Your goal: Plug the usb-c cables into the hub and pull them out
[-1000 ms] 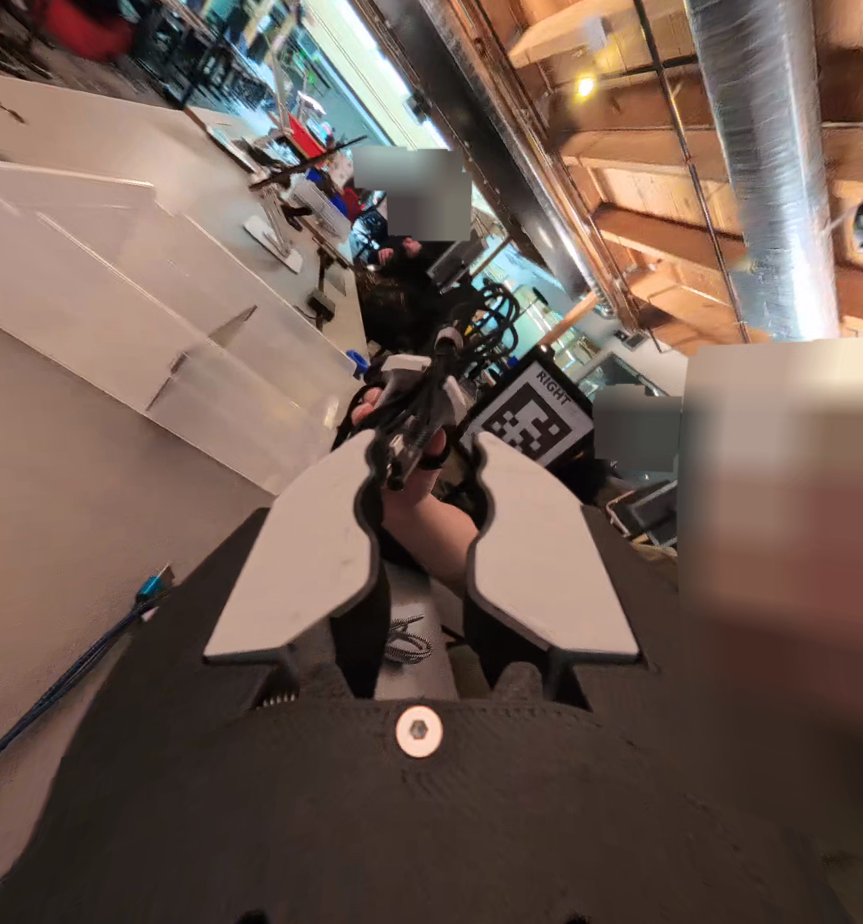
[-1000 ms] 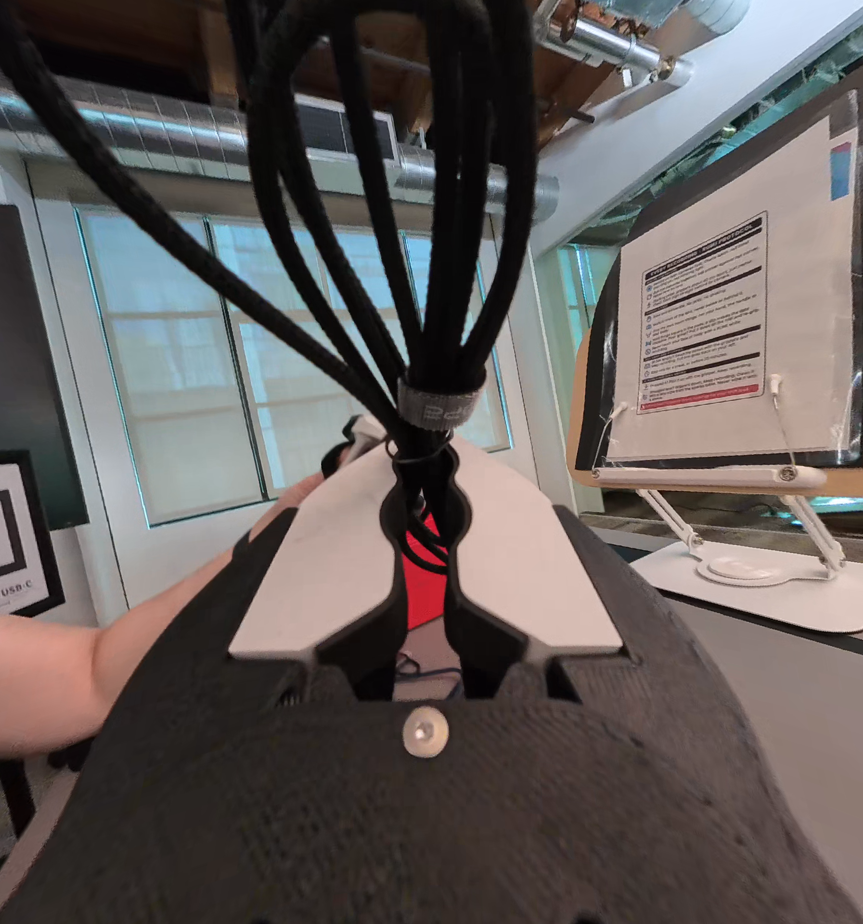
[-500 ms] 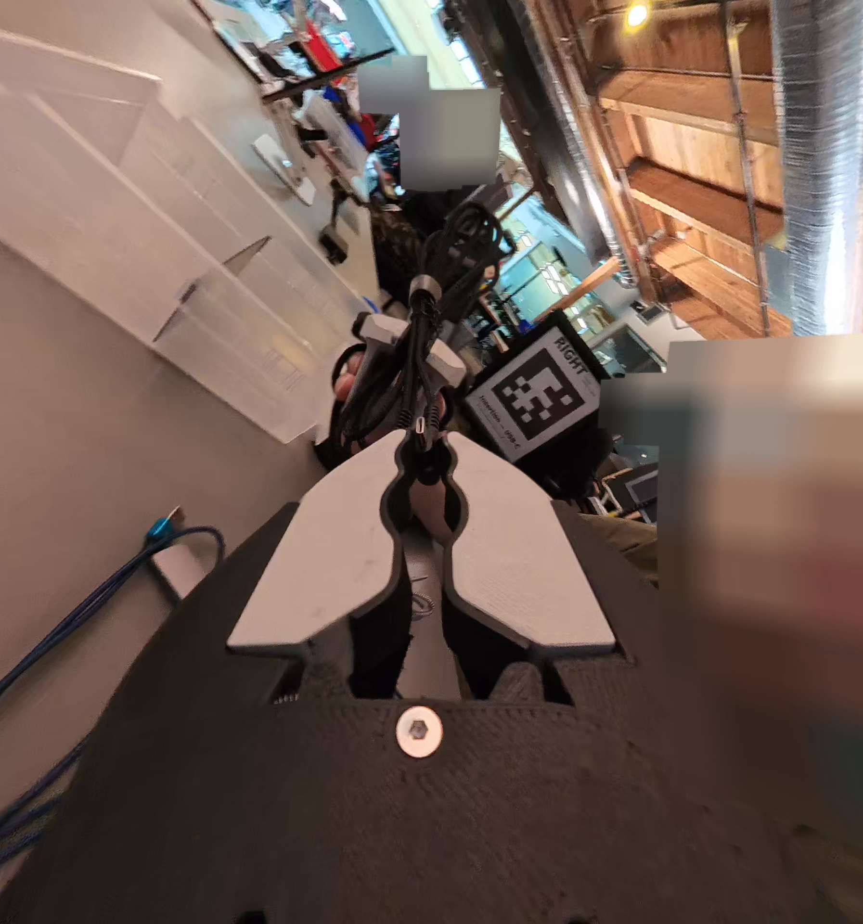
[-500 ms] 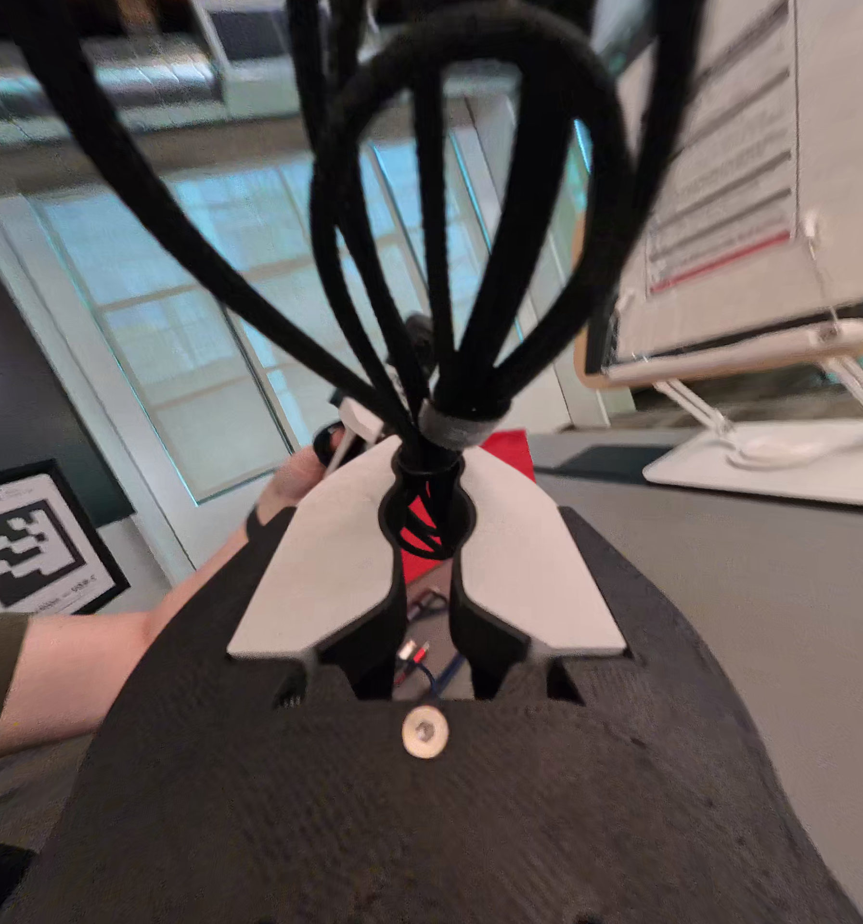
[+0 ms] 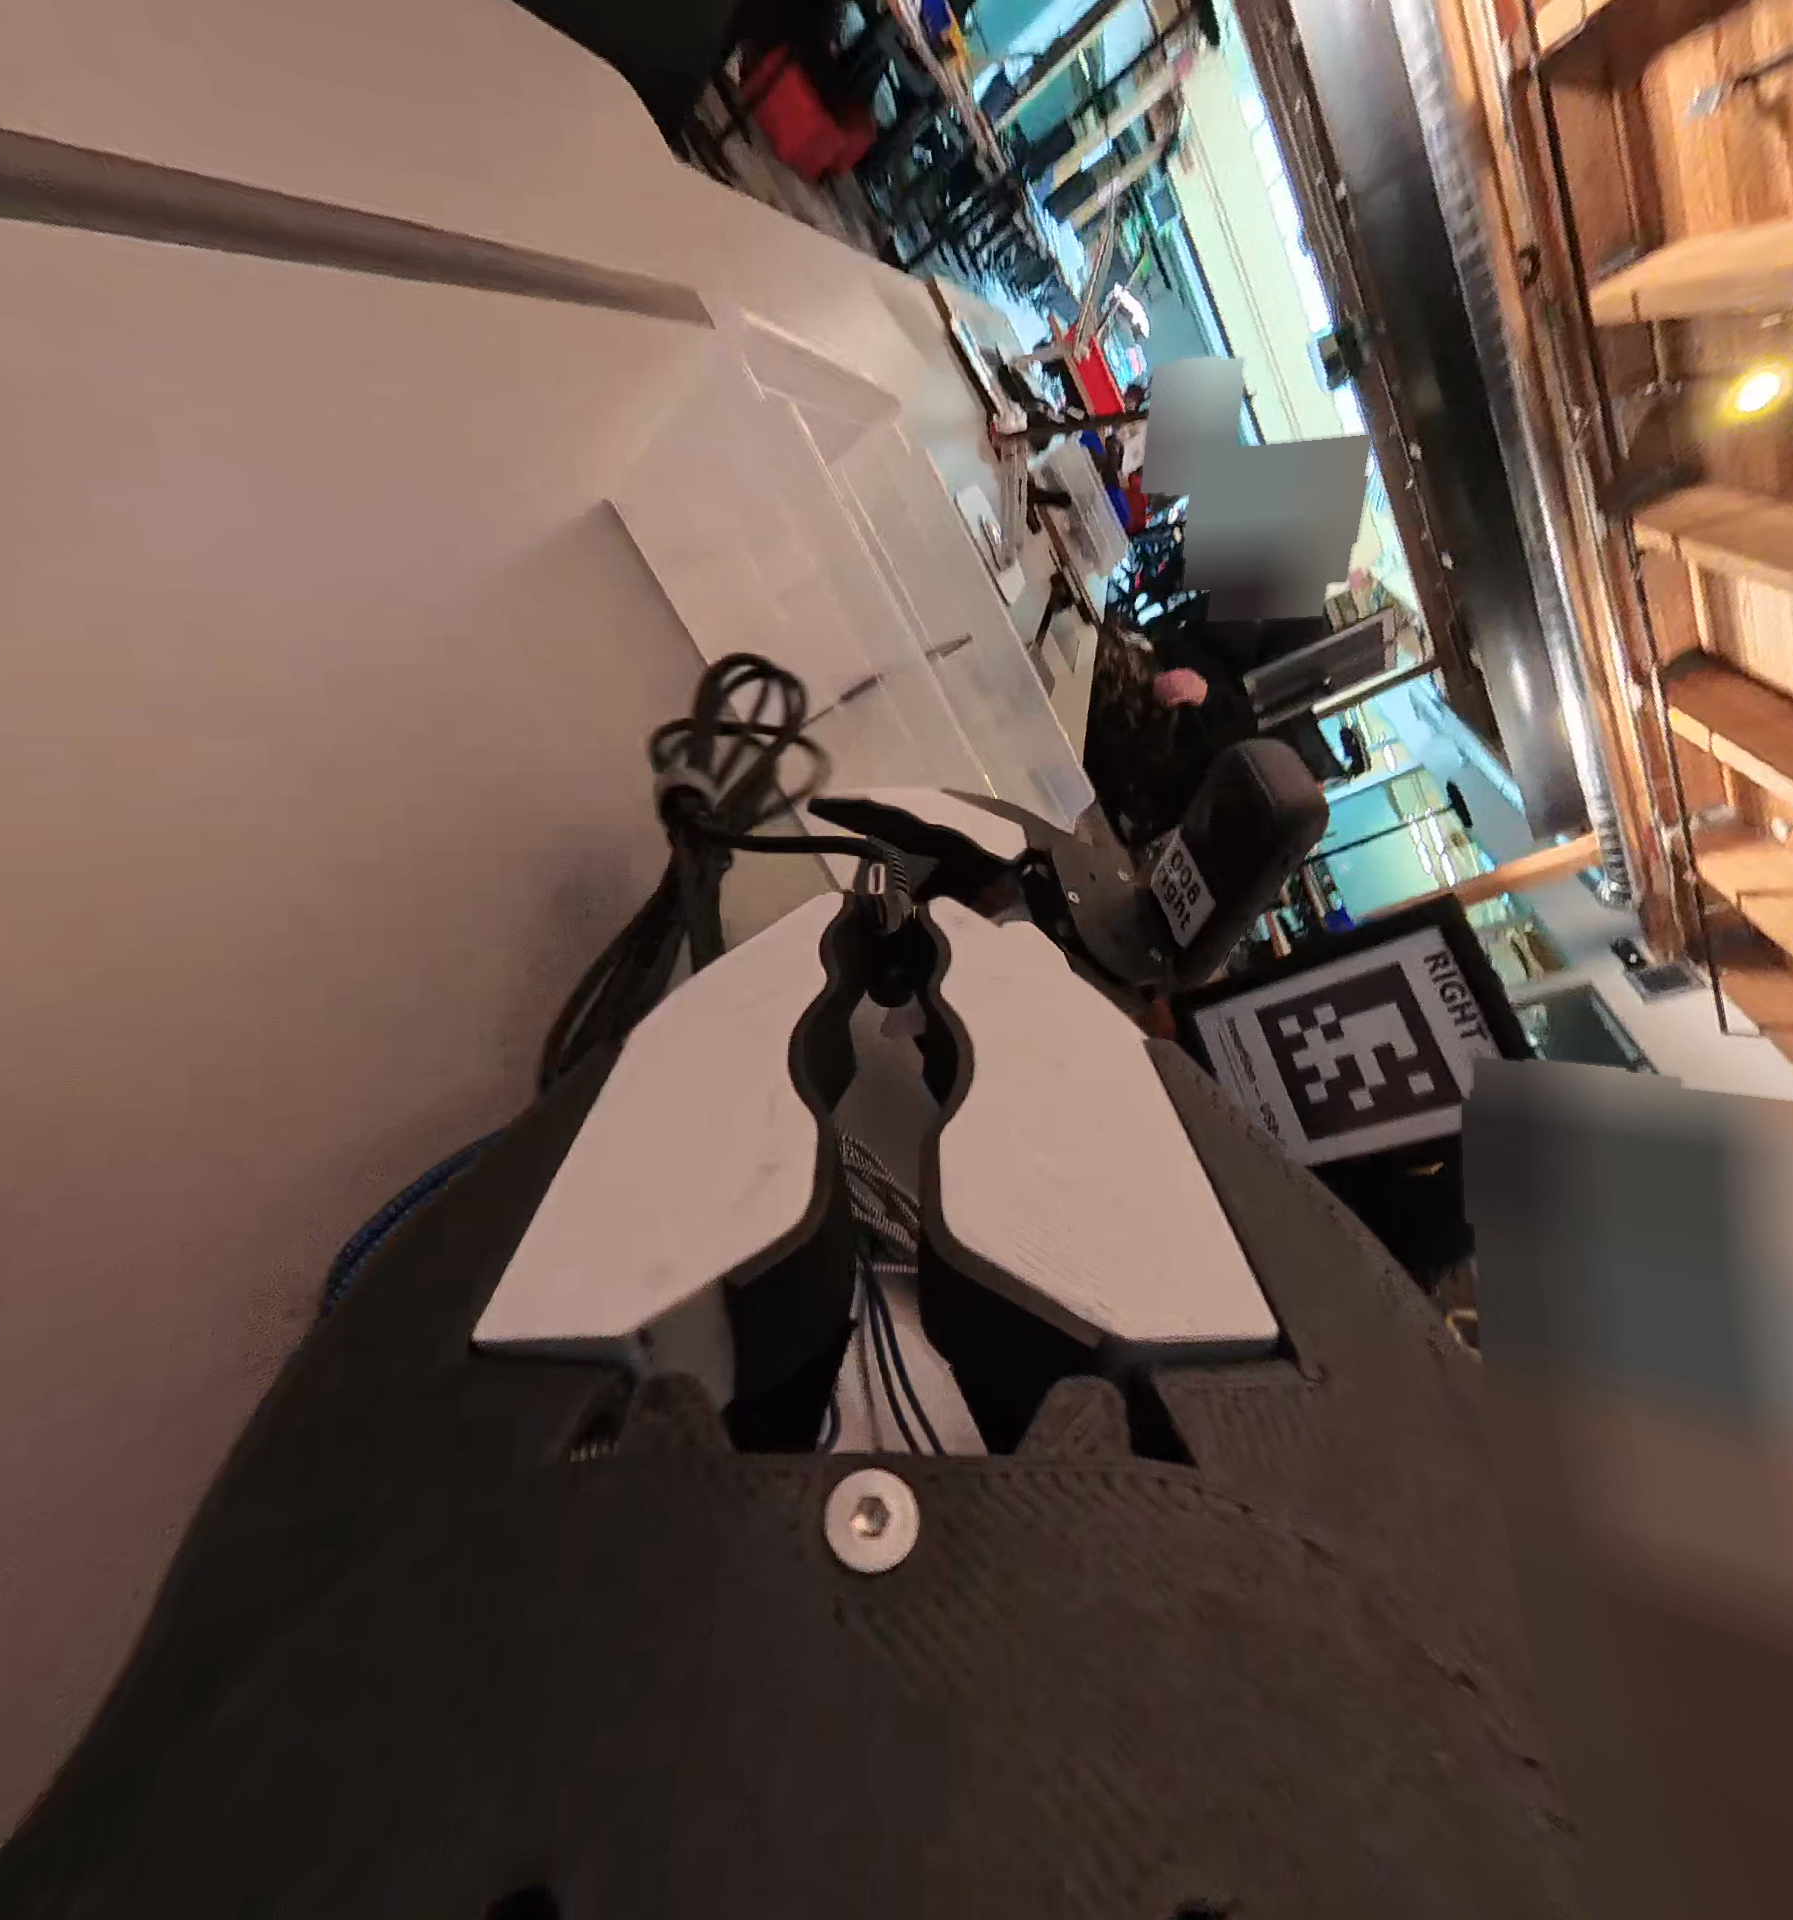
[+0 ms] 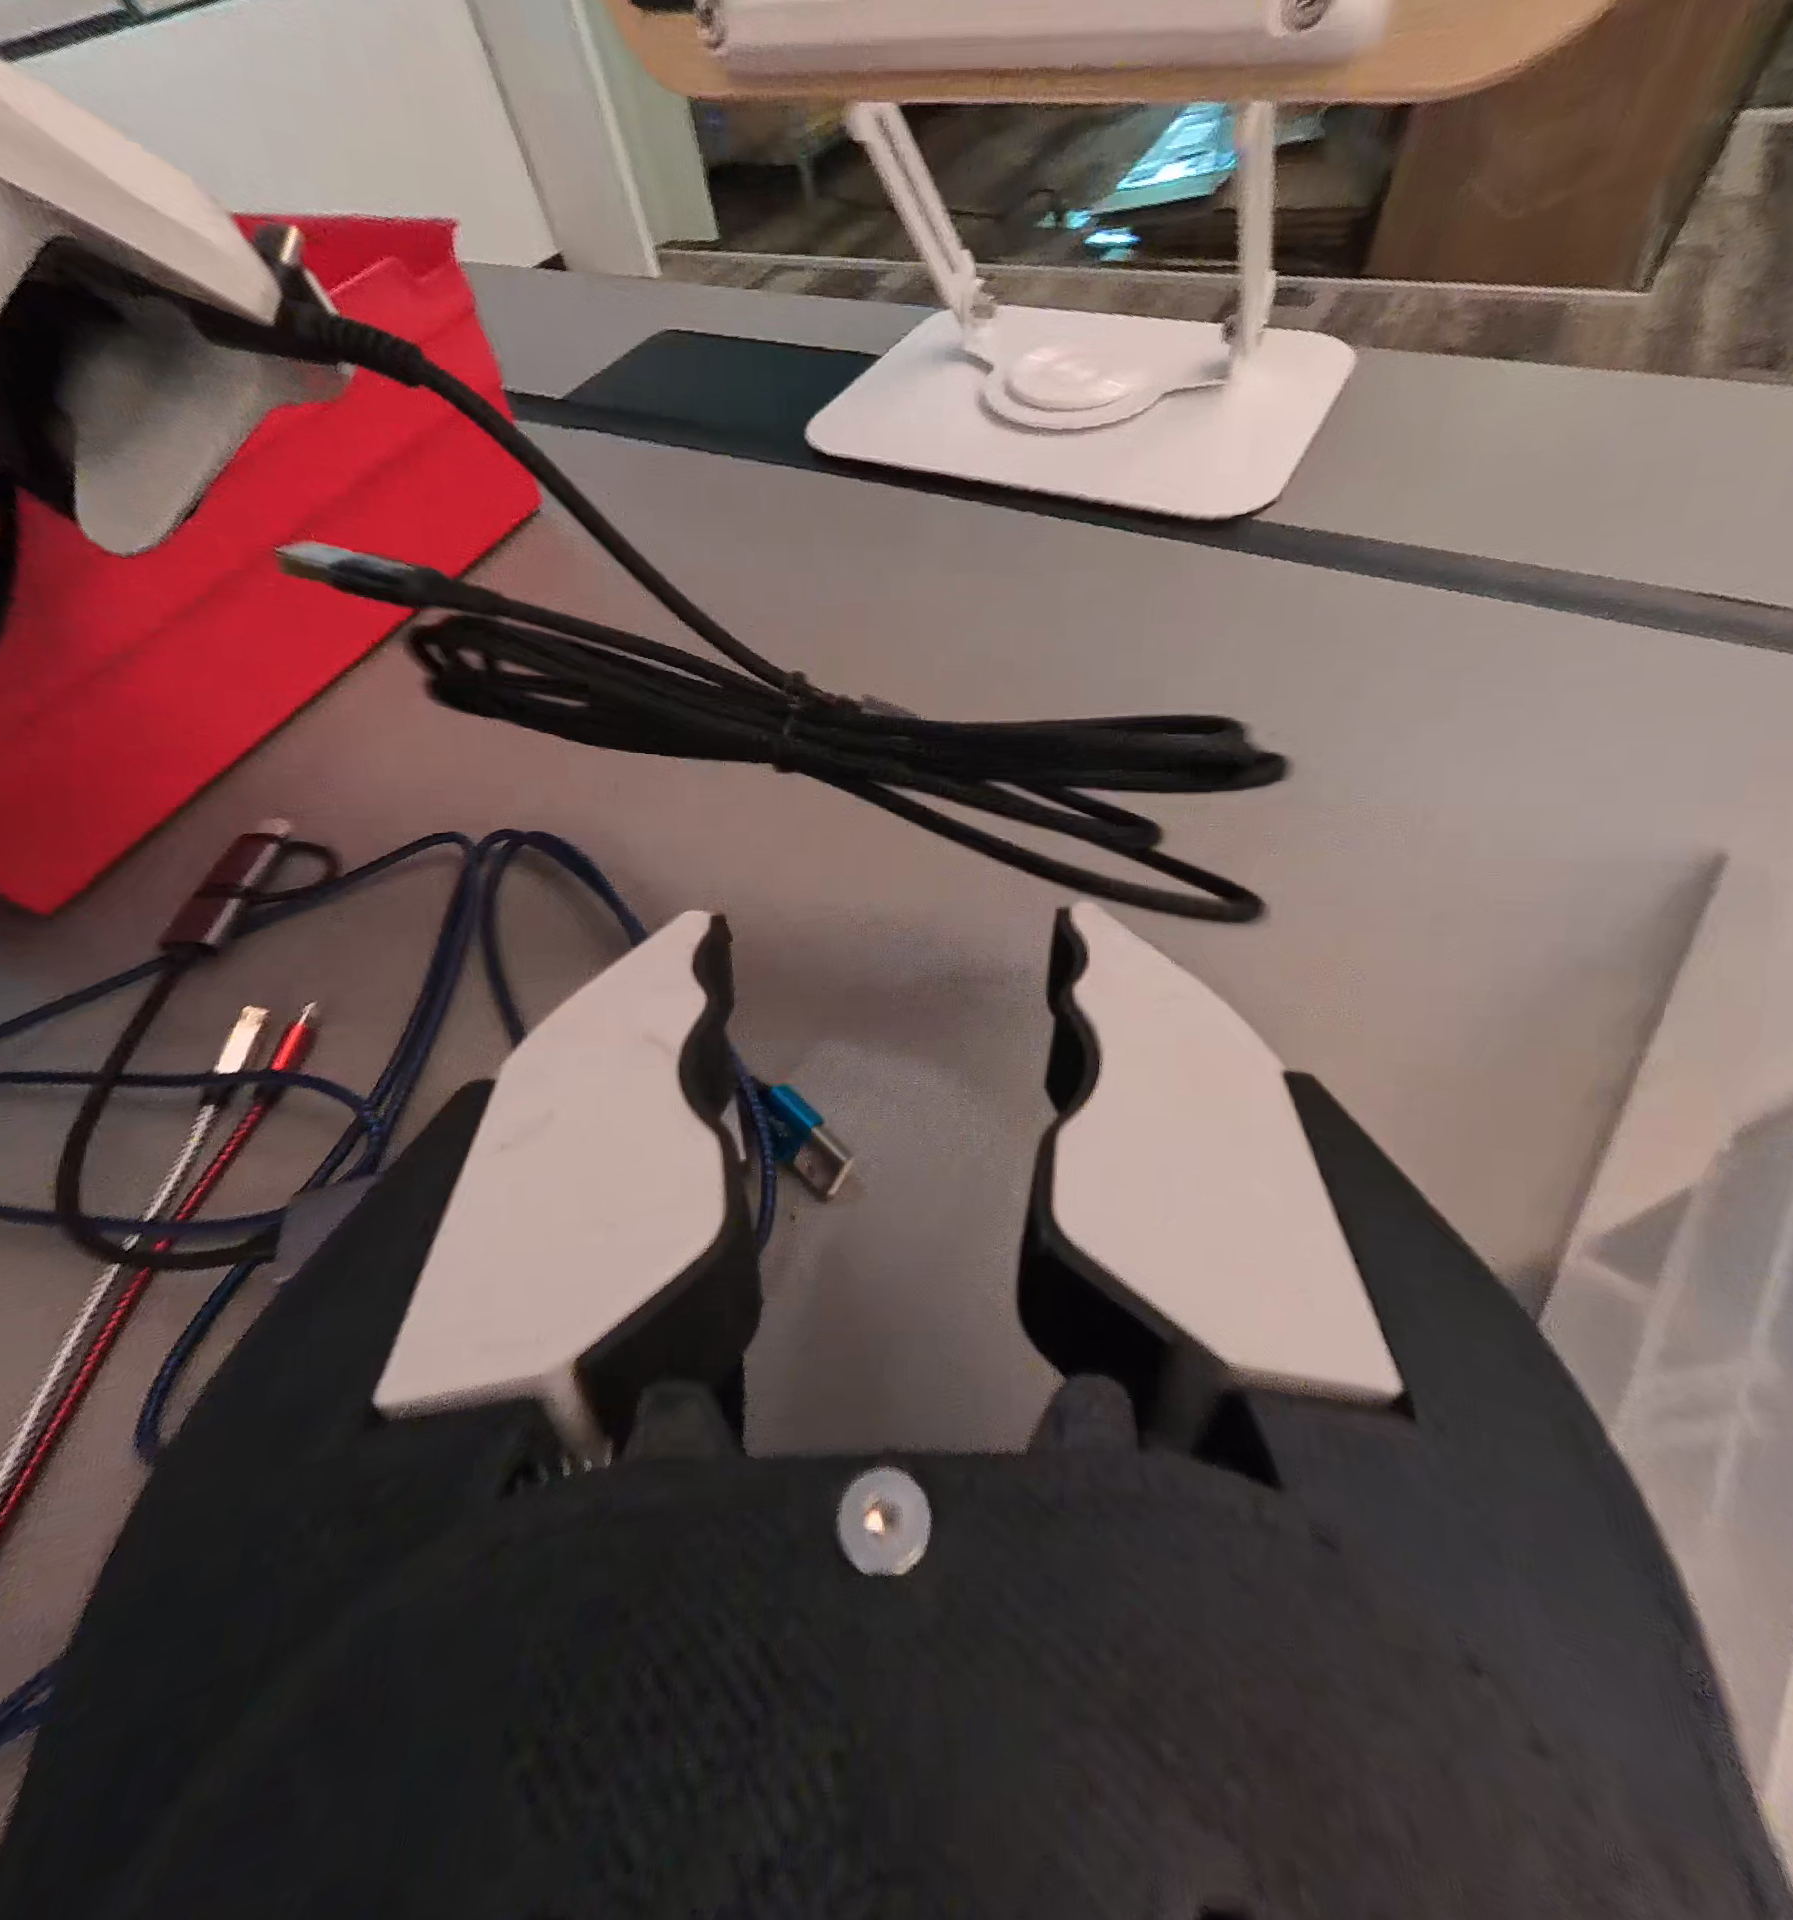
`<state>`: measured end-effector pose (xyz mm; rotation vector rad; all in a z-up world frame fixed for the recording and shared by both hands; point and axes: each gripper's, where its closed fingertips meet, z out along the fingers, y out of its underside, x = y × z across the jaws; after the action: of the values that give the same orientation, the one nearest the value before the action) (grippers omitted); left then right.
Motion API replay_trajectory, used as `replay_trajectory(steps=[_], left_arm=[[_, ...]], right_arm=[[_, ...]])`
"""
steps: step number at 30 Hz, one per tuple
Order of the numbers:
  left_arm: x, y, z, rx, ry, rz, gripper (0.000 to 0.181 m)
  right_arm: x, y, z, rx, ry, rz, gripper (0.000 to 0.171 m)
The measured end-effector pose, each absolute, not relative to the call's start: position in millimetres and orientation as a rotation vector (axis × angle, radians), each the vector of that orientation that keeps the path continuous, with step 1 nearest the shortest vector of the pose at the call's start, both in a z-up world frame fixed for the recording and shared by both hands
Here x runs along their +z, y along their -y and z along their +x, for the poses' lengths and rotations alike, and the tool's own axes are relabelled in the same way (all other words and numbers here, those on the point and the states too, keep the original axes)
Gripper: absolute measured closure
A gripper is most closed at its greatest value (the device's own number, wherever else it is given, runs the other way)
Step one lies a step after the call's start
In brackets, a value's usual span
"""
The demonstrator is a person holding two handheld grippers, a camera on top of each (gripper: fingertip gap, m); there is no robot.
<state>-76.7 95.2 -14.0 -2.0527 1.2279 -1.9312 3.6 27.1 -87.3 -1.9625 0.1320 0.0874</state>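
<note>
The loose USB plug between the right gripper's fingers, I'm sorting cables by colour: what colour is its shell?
Blue plug, on a dark blue braided cable; the right wrist view shows it best.

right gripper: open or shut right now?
Open. In its own wrist view the right gripper has its two white fingers spread wide with only bare grey table between them; the bundled black braided cable lies beyond.

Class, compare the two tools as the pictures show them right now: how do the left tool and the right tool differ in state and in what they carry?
1. The left tool is shut; the right tool stands wide open.
2. The left tool pinches the plug end of the black cable; the right tool holds nothing.
3. In the right wrist view, the left tool sits over the red sheet, the right tool over the grey table.

Both have pale fingers on black bodies.
</note>
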Motion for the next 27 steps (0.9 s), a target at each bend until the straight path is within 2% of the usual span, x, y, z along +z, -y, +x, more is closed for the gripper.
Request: replay_trajectory(steps=[1,6,10,13,17,19,20,24,27], left_arm=[[-14,-98,-77,-1.945,-1.205,-2.054,0.174],[-21,-94,-70,-2.001,-1.140,-2.078,0.174],[-29,-65,-58,-2.088,-1.175,-2.103,0.174],[-34,-38,-51,-2.121,-1.242,-2.122,0.174],[-34,-17,-47,-2.168,-1.270,-2.128,0.174],[-31,-9,-47,-2.207,-1.292,-2.123,0.174],[-29,-7,-48,-2.225,-1.300,-2.119,0.173],[-16,-13,-51,-2.252,-1.332,-2.045,0.173],[-4,-33,-55,-2.060,-1.458,-1.843,0.167]], right_arm=[[-84,-27,5,0.067,-0.135,-1.946,0.111],[-51,-27,-15,-0.054,0.075,-1.783,0.116],[-36,-24,-41,-0.372,0.391,-1.649,0.131],[-33,-23,-51,-0.605,0.549,-1.566,0.143],[-41,-26,-45,-0.800,0.636,-1.567,0.146],[-42,-26,-41,-0.864,0.651,-1.563,0.156],[-43,-26,-43,-0.868,0.672,-1.566,0.162],[-39,-24,-48,-0.786,0.664,-1.572,0.164],[-43,-20,-53,-0.583,0.650,-1.625,0.164]])
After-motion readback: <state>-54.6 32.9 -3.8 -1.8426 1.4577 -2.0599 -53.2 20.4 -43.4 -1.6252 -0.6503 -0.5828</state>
